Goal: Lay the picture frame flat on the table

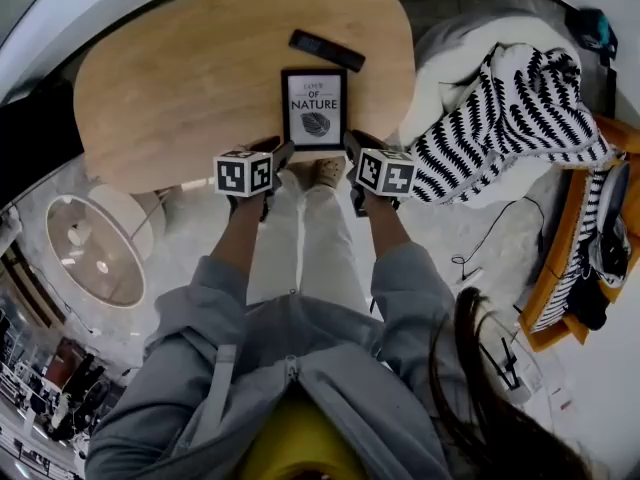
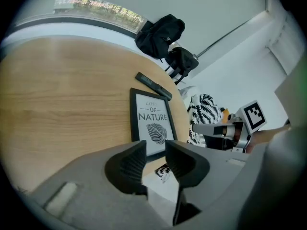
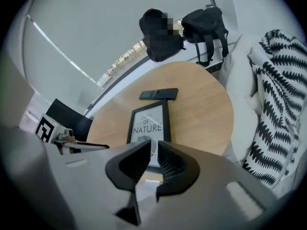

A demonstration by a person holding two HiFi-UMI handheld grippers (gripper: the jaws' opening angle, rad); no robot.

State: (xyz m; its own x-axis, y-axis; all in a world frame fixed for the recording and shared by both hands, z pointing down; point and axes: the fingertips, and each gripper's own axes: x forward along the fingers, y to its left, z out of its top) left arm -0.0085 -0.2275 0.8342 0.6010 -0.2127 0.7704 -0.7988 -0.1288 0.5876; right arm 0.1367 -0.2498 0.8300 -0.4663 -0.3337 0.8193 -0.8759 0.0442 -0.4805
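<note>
Two claws are in our hands, and neither holds anything. The left claw (image 2: 154, 148) has its jaws clearly apart, and through the gap we see only the tabletop's edge and the floor. The right claw (image 3: 154, 150) has its jaws closer together, with a narrow slit between the ribbed pads and nothing in it. In the head view we hold the pair side by side at the near edge of the tabletop (image 1: 180, 78), one off each near corner of the picture frame (image 1: 314, 108) and clear of it. Our shoes (image 1: 325, 171) show on the floor between the claws.

The picture frame lies flat on its back on the pale wooden tabletop, close to our edge, glass up. It has a black border and a white print reading "LOVE OF NATURE" above a dark leaf. Just beyond its far end lies a black remote (image 1: 326, 50), set at a slant. To our right, off the tabletop, a black-and-white patterned throw (image 1: 520, 108) is draped over a white seat (image 1: 450, 58). Past the far side, two dark bags (image 2: 163, 37) sit by the wall.
</note>
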